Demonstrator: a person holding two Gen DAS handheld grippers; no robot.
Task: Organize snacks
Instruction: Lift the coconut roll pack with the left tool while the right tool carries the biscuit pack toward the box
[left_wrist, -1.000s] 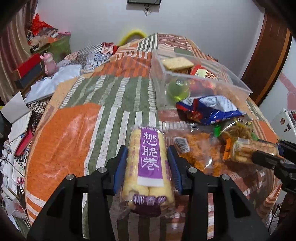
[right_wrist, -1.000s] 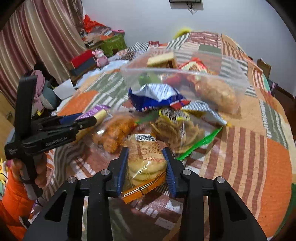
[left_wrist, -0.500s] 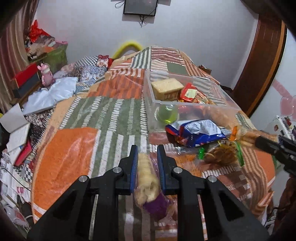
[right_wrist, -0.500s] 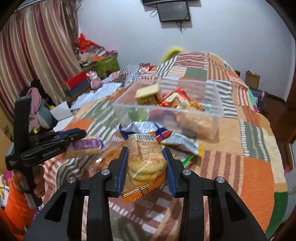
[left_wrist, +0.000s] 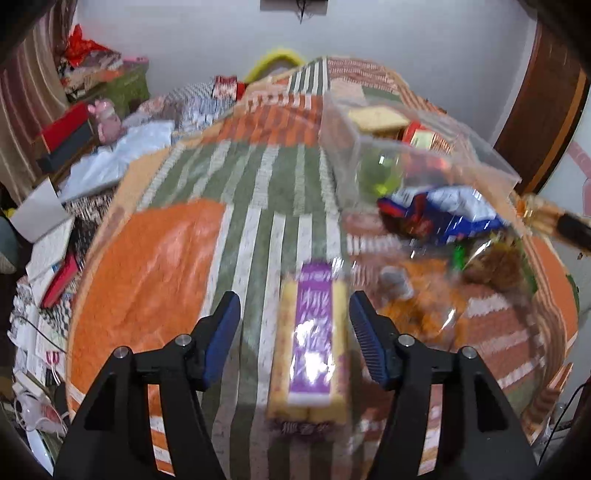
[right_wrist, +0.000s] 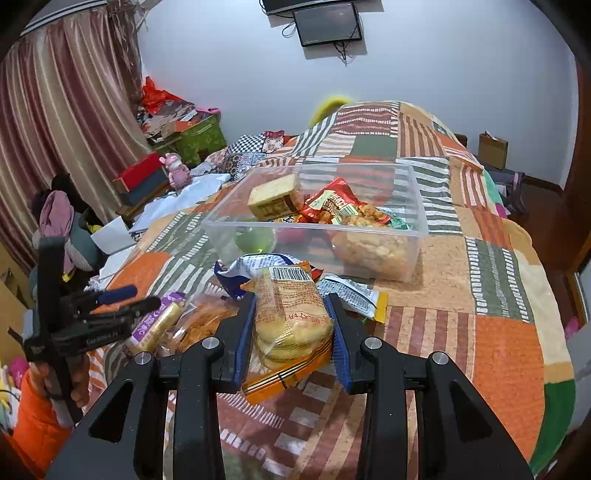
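Purple label with pale lettering on the yellow roll pack (left_wrist: 309, 343) — it lies on a quilt (left_wrist: 155, 266) patched in orange, olive green with white stripes, and brick red. The left gripper (left_wrist: 293, 328) is black with blue pads (left_wrist: 221, 338). The right gripper (right_wrist: 291, 332) wears the same black and blue, around an orange-edged clear biscuit bag (right_wrist: 290, 321) of pale yellow rounds. The clear box (right_wrist: 413, 225) shows a red packet (right_wrist: 334, 201) and a green cup (right_wrist: 255, 238) — in front, a blue and white bag (right_wrist: 251, 267).
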